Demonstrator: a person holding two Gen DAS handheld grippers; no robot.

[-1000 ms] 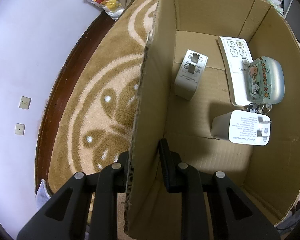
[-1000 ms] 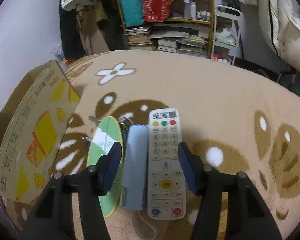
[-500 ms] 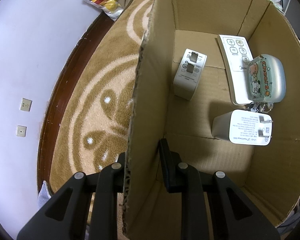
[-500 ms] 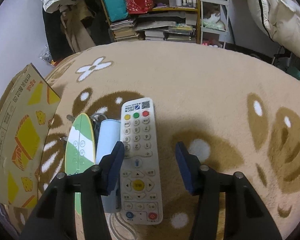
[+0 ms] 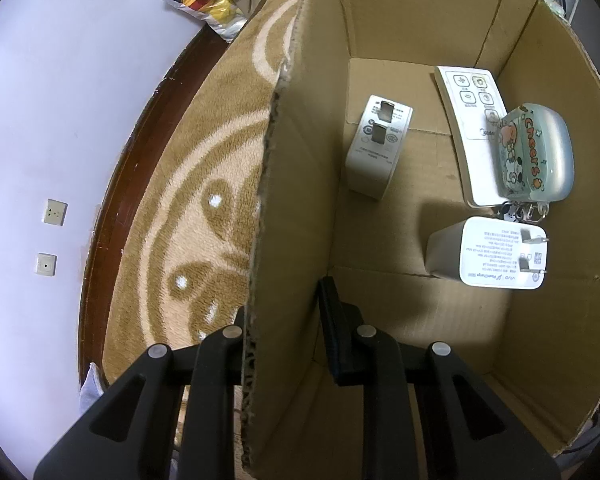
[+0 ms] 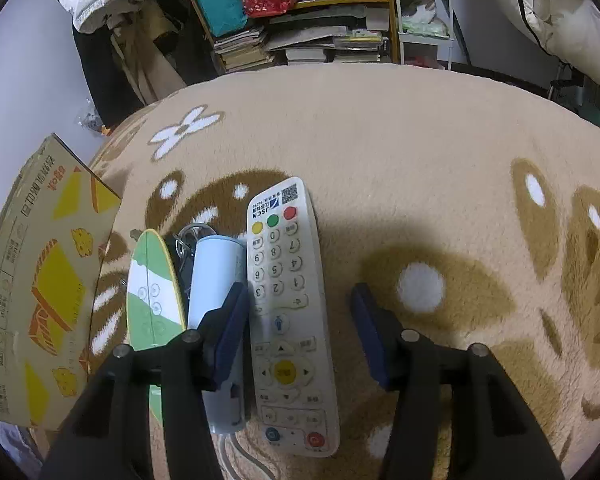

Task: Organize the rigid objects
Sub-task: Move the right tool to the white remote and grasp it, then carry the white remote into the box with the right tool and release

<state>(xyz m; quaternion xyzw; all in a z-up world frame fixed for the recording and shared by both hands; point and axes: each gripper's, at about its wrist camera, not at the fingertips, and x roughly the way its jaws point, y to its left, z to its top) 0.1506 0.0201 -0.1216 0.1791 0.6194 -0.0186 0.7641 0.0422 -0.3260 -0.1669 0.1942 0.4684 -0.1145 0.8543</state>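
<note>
Right wrist view: right tool (image 6: 298,328) hung open astride white remote (image 6: 288,308) on rug (image 6: 420,140) | step: grasp pending; next, I judged, lower and close | left wrist view alone showed left tool (image 5: 284,320) clamped on cardboard box (image 5: 296,208) wall, chargers (image 5: 378,146) inside.

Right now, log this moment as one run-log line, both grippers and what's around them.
left gripper: shut on cardboard box wall | right gripper: open, astride white remote on rug, not gripping | box contents: two chargers, flat remote, earbud case
</note>
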